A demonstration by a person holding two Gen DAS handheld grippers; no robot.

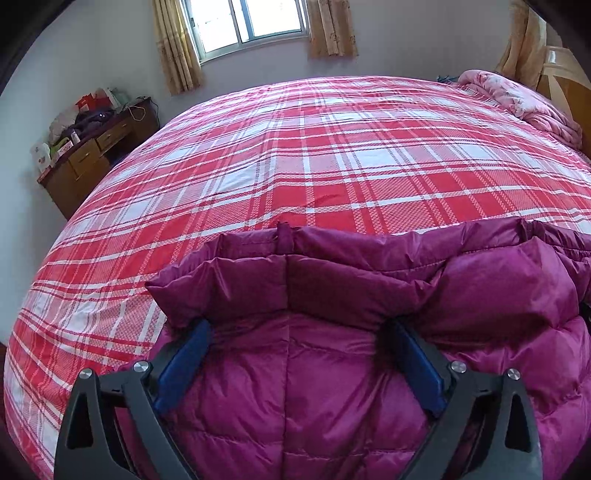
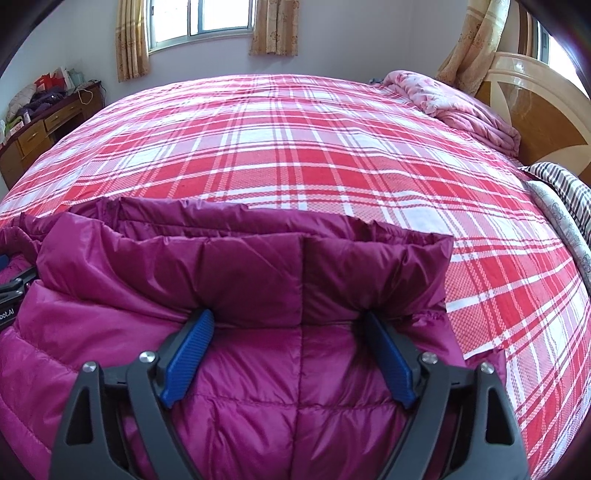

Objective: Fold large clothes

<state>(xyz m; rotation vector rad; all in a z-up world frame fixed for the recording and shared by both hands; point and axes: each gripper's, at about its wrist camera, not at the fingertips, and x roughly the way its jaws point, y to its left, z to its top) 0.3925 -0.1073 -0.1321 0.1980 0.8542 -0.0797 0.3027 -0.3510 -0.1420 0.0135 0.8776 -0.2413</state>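
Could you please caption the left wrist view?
Open left gripper over a folded magenta down jacket on a red plaid bedspread.

Home bedroom. A large bed (image 2: 295, 155) in a red-and-white plaid cover fills the room, wooden headboard (image 2: 532, 110) at its right end. Beyond the bed, a curtained window (image 1: 251, 22); left of it, a cluttered wooden dresser (image 1: 92, 155).

The left gripper (image 1: 297, 332) hangs at 6 o'clock, its jaws spread wide over a magenta puffer jacket (image 1: 332, 369) lying on the red plaid bed (image 1: 295, 155); 1 window (image 1: 251, 22) sits at 12.
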